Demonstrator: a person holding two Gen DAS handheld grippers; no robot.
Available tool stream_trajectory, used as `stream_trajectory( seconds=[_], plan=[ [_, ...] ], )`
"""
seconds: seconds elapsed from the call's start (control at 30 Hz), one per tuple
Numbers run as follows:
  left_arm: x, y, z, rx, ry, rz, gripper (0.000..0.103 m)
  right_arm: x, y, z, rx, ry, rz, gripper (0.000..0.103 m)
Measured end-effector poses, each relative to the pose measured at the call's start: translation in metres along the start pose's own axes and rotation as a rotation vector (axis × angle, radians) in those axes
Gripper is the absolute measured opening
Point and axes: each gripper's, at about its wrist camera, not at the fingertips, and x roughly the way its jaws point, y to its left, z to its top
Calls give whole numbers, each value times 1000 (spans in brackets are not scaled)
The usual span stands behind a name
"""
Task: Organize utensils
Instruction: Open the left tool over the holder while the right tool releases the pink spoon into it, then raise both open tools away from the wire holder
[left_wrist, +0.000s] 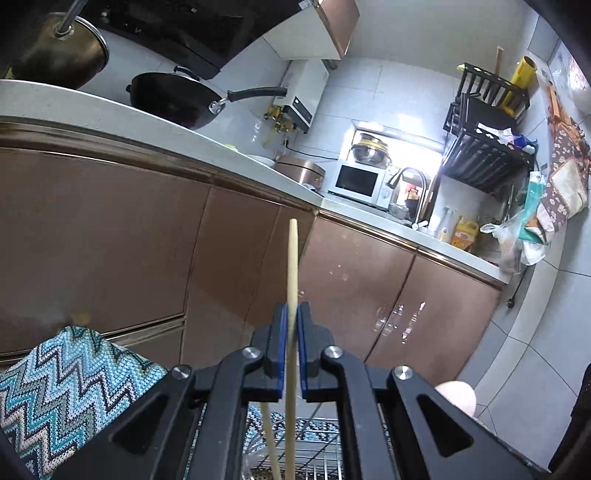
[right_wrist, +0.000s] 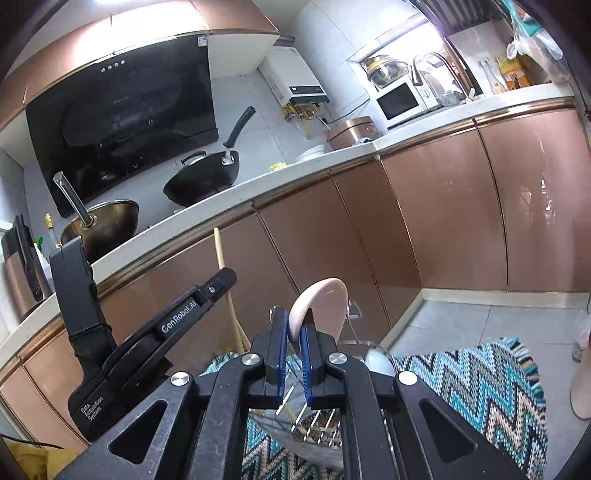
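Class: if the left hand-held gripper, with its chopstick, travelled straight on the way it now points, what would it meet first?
Probably the brown cabinet door under the counter: the left hand-held gripper, shut on the chopstick, points at it with nothing visibly between. Depth is unclear.

On the bench (right_wrist: 332, 162) the wok (right_wrist: 203, 177) stands right of the pot (right_wrist: 107, 221), with the microwave (right_wrist: 400, 99) farther right beside the faucet (right_wrist: 424, 70). The zigzag cloth (right_wrist: 480, 387) lies below, before the cabinet doors (right_wrist: 424, 229).
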Motion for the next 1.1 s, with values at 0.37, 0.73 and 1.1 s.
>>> stream_trajectory(
  seconds=[0.37, 0.73, 1.1],
  plan=[
    [-14, 11, -13, 10, 75, 1, 32, -15, -3, -13, 36, 37, -38, 19],
    [-73, 29, 25, 47, 99, 43, 51, -39, 13, -8, 28, 55, -95, 43],
    [-172, 65, 63, 96, 96, 94, 56, -101, 52, -1, 11, 27, -136, 64]
  ],
)
